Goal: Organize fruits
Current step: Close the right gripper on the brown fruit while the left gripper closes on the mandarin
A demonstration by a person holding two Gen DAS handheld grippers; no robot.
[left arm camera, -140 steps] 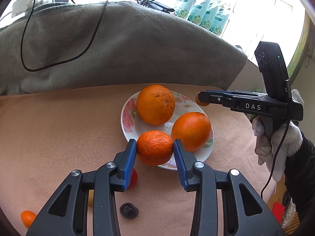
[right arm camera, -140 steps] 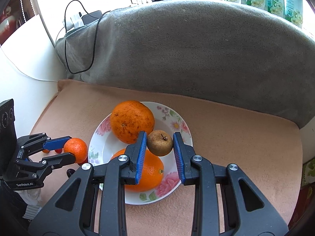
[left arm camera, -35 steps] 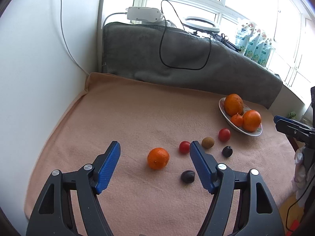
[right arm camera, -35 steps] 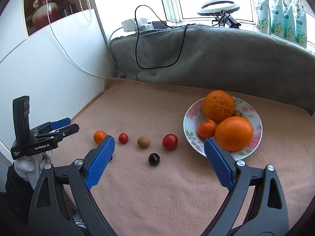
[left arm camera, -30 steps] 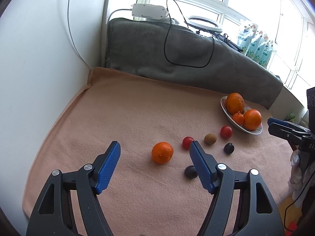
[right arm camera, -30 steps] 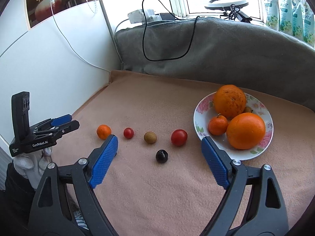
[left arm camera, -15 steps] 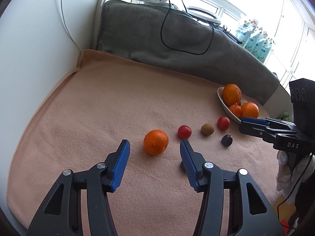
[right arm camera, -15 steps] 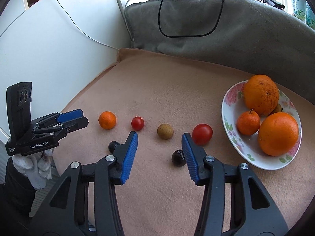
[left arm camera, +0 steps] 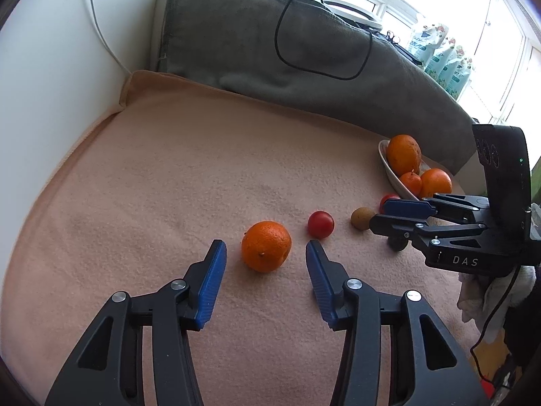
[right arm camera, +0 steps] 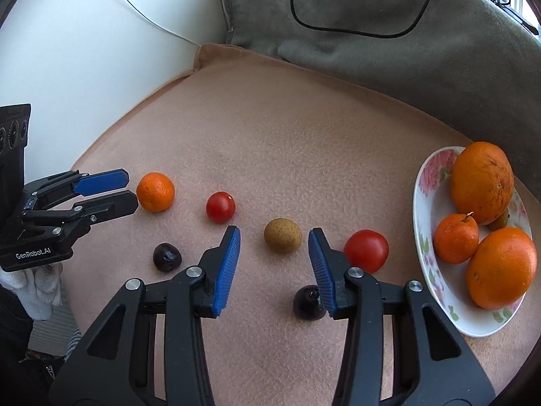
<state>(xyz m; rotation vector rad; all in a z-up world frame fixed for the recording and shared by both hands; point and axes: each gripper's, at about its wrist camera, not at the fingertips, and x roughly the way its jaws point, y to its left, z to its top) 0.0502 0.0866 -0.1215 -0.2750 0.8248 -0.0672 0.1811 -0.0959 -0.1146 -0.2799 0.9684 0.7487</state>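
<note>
Left wrist: pebbly round mandarin [left arm camera: 266, 246] on fuzzy peach blanket [left arm camera: 169, 182].

Orange mandarin [left arm camera: 266, 246], brown fruit [right arm camera: 282, 235], floral white plate [right arm camera: 436, 165], peach blanket [right arm camera: 304, 128]

Bright daylight floods in from the blown-out window [left arm camera: 507, 17] behind. Shadows stay soft. Fisheye bending darkens the edges.

Left gripper [left arm camera: 265, 255] and right gripper [right arm camera: 274, 241] jaws closing
</note>
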